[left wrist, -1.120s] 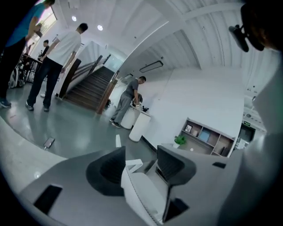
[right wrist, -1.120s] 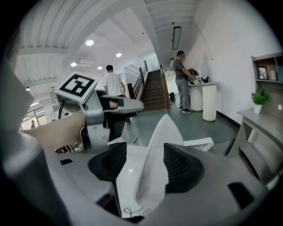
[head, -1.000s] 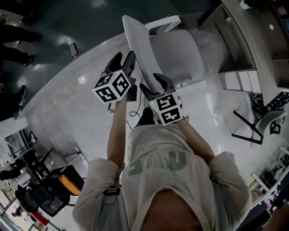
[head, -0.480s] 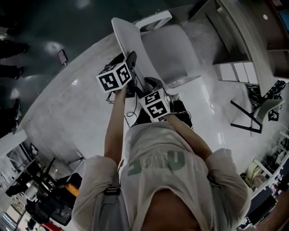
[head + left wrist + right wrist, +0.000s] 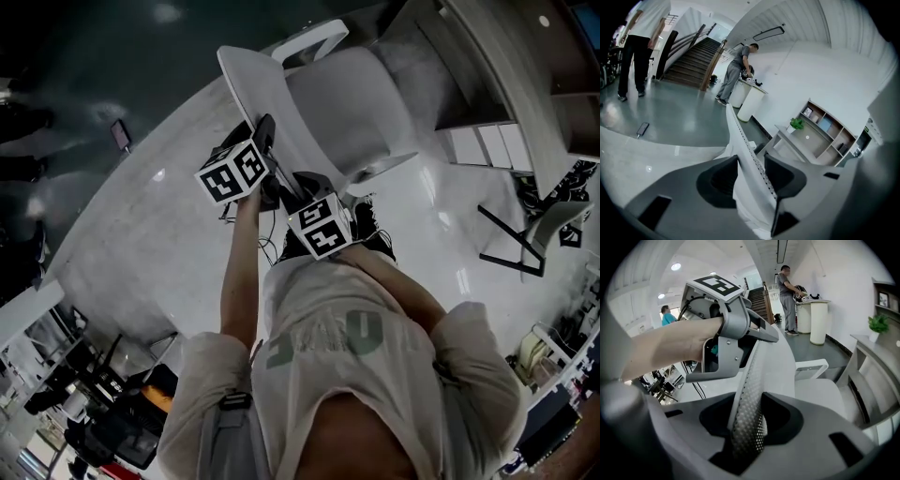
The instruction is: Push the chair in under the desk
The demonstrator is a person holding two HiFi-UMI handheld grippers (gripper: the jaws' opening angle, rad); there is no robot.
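Left hand-held gripper [image 5: 751,174] and right hand-held gripper [image 5: 749,423] have just been closing, each pinching the backrest [image 5: 251,82] rim (thin mesh edge between both jaw pairs), side by side. Chair [image 5: 349,105] stands on pale floor [image 5: 159,244], seat facing table [image 5: 511,80], near it.

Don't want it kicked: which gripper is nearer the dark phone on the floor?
Left. The left gripper sits toward the phone, the right gripper beyond it, farther off. Both have just been closing their jaws on the chair backrest.
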